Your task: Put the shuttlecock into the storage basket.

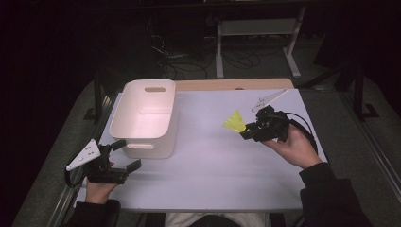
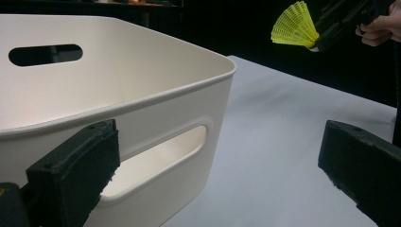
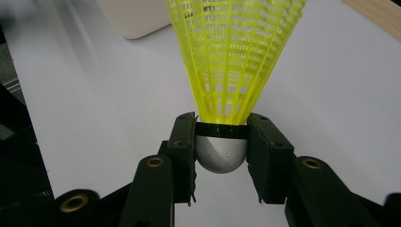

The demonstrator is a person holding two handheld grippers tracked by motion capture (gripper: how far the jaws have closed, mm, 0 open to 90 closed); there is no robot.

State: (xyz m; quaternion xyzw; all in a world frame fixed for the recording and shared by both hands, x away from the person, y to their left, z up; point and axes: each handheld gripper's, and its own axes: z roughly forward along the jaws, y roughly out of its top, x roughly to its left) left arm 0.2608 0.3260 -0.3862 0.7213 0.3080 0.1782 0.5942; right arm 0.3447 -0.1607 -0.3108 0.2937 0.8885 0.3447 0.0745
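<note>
Right claw [image 3: 221,156] clamped on yellow shuttlecock [image 3: 234,61] at rounded grey cork base, aloft over counter [image 1: 227,165] toward right edge. Looks featherlight; mesh skirt likely crushable, so base is sound hold. Left claw [image 1: 124,155] apart, empty, beside white bin [image 1: 144,116] near left edge.

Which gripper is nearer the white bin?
Left. The left gripper sits open right by the white bin at its near handle wall; the right gripper holds the yellow shuttlecock across the table.
</note>
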